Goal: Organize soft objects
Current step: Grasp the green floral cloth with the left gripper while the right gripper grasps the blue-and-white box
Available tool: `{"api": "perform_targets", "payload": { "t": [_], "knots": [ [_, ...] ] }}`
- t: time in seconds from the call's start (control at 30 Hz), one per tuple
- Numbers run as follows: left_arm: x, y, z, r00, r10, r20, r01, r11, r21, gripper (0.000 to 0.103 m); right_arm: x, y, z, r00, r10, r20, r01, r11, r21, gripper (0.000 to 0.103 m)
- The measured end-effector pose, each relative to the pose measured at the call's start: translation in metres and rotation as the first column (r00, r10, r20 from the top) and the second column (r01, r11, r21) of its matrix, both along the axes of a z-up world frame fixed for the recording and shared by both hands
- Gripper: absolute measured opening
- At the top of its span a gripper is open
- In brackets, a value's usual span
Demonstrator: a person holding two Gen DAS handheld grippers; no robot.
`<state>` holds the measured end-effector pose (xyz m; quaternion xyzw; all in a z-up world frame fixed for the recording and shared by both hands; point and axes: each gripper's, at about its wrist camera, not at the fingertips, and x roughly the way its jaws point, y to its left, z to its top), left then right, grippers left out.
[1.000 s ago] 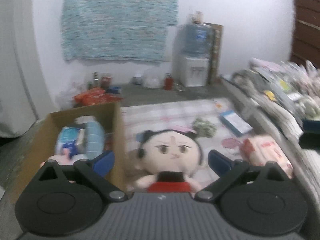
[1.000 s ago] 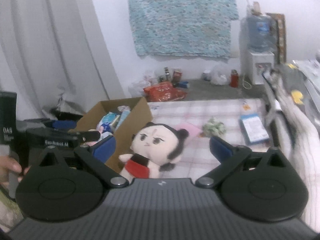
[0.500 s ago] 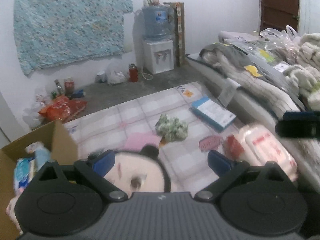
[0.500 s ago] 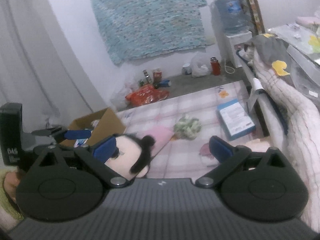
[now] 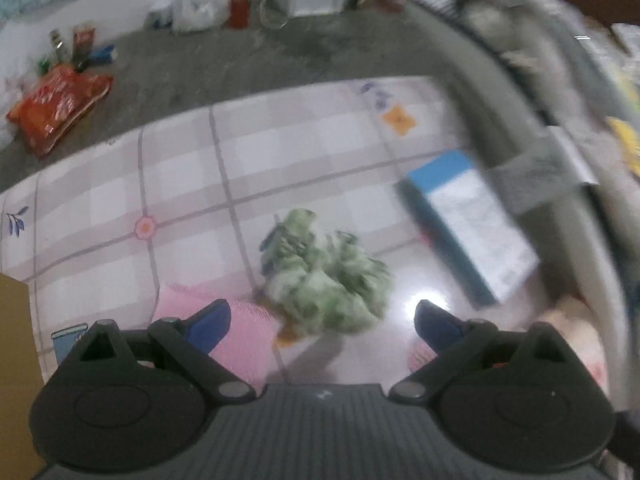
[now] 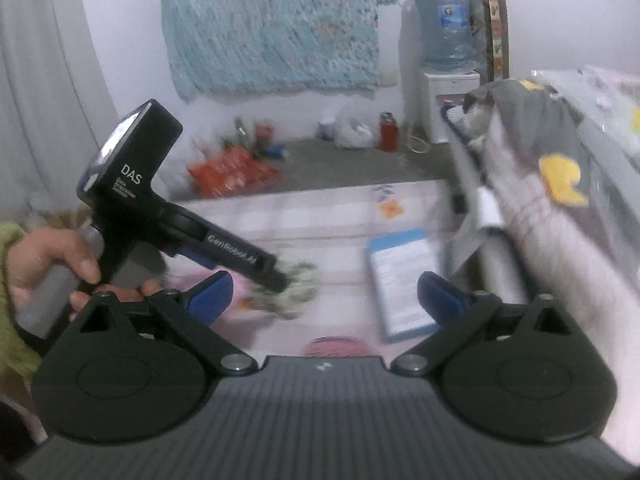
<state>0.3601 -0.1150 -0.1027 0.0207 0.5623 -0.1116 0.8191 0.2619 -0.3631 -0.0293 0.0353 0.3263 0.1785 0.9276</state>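
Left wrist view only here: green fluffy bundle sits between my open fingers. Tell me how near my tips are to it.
Observer: Right wrist view shows the left gripper tip overlapping the green bundle; blur hides any contact.
Operator: Report the right gripper.
Observer: The right gripper is open and empty, hovering over the mat.
Operator: Say what it faces.
Observer: The bundle and the blue-edged box.
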Motion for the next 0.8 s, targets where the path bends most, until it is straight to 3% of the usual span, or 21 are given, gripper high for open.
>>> {"api": "perform_targets", "payload": {
  "t": [0.17,0.4,0.57,0.67,0.73,0.77,0.8],
  "knots": [
    [0.030,-0.001,-0.029,0.998,0.035,-0.051,-0.033,0.999,0.025,0.093,0.062,0.003,-0.028,0.994,0.058,-0.088,-0.066,0.993,-0.096,0.099],
    [0.041,-0.004,-0.042,0.997,0.015,-0.076,-0.013,1.000,0.021,0.086,0.120,0.007,-0.075,0.983,0.026,-0.182,-0.062,0.980,-0.190,0.099],
    [0.041,-0.008,-0.039,0.999,0.006,-0.049,-0.003,0.999,0.046,0.061,0.134,0.023,-0.093,0.979,0.056,-0.197,-0.106,0.962,-0.253,0.099],
    [0.039,-0.008,-0.037,0.999,0.012,-0.033,-0.010,0.998,0.054,0.038,0.138,0.033,-0.105,0.976,0.046,-0.212,-0.113,0.942,-0.316,0.099],
    [0.039,-0.006,-0.036,0.999,0.018,-0.031,-0.016,0.999,0.045,0.023,0.136,0.036,-0.109,0.979,0.030,-0.202,-0.102,0.928,-0.357,0.087],
    [0.038,-0.005,-0.036,0.999,0.021,-0.034,-0.019,0.999,0.037,0.022,0.134,0.037,-0.108,0.980,0.024,-0.197,-0.097,0.924,-0.369,0.070],
    [0.038,-0.004,-0.035,0.999,0.023,-0.037,-0.022,0.999,0.028,0.020,0.134,0.036,-0.107,0.979,0.027,-0.201,-0.101,0.926,-0.365,0.071]
  ]
}}
